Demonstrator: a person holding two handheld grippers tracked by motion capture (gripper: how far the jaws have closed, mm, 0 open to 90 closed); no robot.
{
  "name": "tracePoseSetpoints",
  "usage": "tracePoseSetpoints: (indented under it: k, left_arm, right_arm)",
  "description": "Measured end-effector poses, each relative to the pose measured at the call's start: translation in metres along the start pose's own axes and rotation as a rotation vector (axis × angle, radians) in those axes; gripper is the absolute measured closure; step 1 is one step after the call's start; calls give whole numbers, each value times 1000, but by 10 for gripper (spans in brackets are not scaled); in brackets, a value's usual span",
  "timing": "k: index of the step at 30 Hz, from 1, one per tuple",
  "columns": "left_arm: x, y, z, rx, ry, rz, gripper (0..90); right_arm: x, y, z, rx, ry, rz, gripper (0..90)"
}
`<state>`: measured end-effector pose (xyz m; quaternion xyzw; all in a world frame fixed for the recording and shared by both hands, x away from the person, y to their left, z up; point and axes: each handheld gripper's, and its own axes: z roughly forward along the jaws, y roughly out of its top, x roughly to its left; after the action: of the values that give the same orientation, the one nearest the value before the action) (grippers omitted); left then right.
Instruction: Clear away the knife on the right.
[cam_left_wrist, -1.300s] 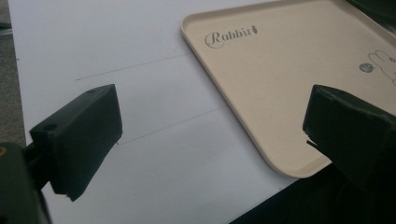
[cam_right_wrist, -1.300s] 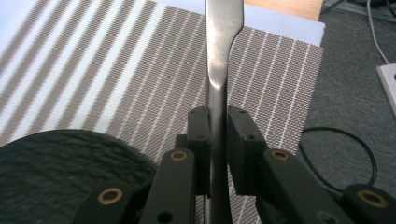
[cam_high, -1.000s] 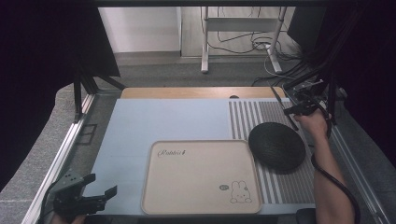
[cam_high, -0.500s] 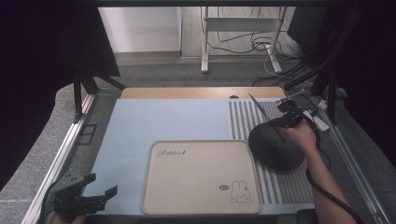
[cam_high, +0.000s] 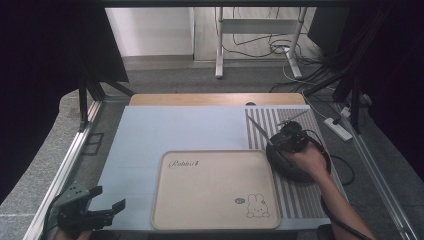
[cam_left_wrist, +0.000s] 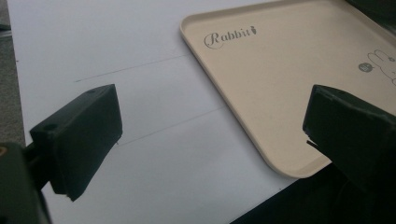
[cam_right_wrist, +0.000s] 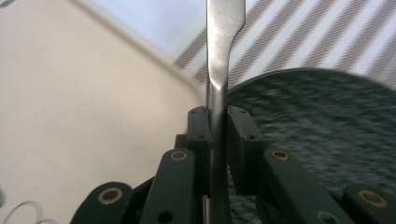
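Observation:
My right gripper (cam_high: 276, 143) hovers over the left rim of a dark round plate (cam_high: 300, 172), a hand behind it. Its jaws are shut on a flat metal utensil (cam_high: 258, 128) that points away to the upper left over the striped mat. In the right gripper view the utensil (cam_right_wrist: 219, 56) rises straight up between the pads, with the plate (cam_right_wrist: 317, 121) on the right and the beige tray (cam_right_wrist: 84, 93) on the left. My left gripper (cam_high: 107, 207) rests off the table's near left corner. Its jaws stand wide open and empty (cam_left_wrist: 210, 130), pointing at the tray's corner (cam_left_wrist: 280, 93).
The beige tray (cam_high: 215, 187), printed with "Rabbit" and a bunny, lies at the front middle of a pale blue mat (cam_high: 170, 130). A grey striped mat (cam_high: 300, 120) covers the right side. Metal frame rails (cam_high: 65, 165) run along both table sides.
My right gripper has carried the utensil from the table's far right edge leftward and nearer, to over the dark plate. The left gripper has stayed put.

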<state>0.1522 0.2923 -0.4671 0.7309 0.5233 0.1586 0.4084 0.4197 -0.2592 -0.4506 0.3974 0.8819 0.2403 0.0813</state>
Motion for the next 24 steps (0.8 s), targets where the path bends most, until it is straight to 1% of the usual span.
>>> tracePoseSetpoints:
  k: [1, 2, 3, 6, 7, 8, 9, 10, 11, 12, 13, 14, 18, 19, 23, 24]
  left_arm:
    - [0, 0, 0, 0, 0, 0, 47]
    - [0, 0, 0, 0, 0, 0, 47]
    - [0, 0, 0, 0, 0, 0, 47]
    - [0, 0, 0, -1, 1, 1, 47]
    - [0, 0, 0, -1, 0, 1, 47]
    - [0, 0, 0, 0, 1, 1, 47]
    - [0, 0, 0, -1, 1, 1, 47]
    - [0, 0, 0, 0, 1, 1, 47]
    - [0, 0, 0, 0, 1, 1, 47]
    - [0, 0, 0, 0, 1, 0, 47]
    - [0, 0, 0, 0, 1, 1, 47]
    - [0, 0, 0, 0, 1, 1, 47]
    - [-1, 0, 0, 0, 2, 2, 46]
    - [-1, 0, 0, 0, 2, 2, 46]
    - [-1, 0, 0, 2, 4, 3, 46]
    - [-1, 0, 0, 2, 4, 3, 46]
  right_arm:
    - [5, -1, 0, 2, 5, -4, 802]
    - [14, -4, 1, 6, 16, -14, 803]
    - [14, -4, 1, 6, 16, -14, 803]
    - [28, -7, 2, 13, 28, -30, 802]
    - [37, -10, 3, 22, 38, -40, 802]
    - [37, -10, 3, 22, 38, -40, 802]
    - [46, -12, 3, 29, 43, -51, 803]
    - [46, -12, 3, 29, 43, -51, 803]
    - [55, -15, 4, 36, 48, -60, 802]
    - [55, -15, 4, 36, 48, -60, 802]
    - [64, -18, 5, 44, 54, -66, 802]
    - [64, -18, 5, 44, 54, -66, 802]
    - [82, -24, 5, 58, 64, -84, 802]
    - [90, -27, 5, 64, 65, -96, 802]
    - [105, -33, 7, 83, 77, -98, 801]
    - [105, -33, 7, 83, 77, -98, 801]
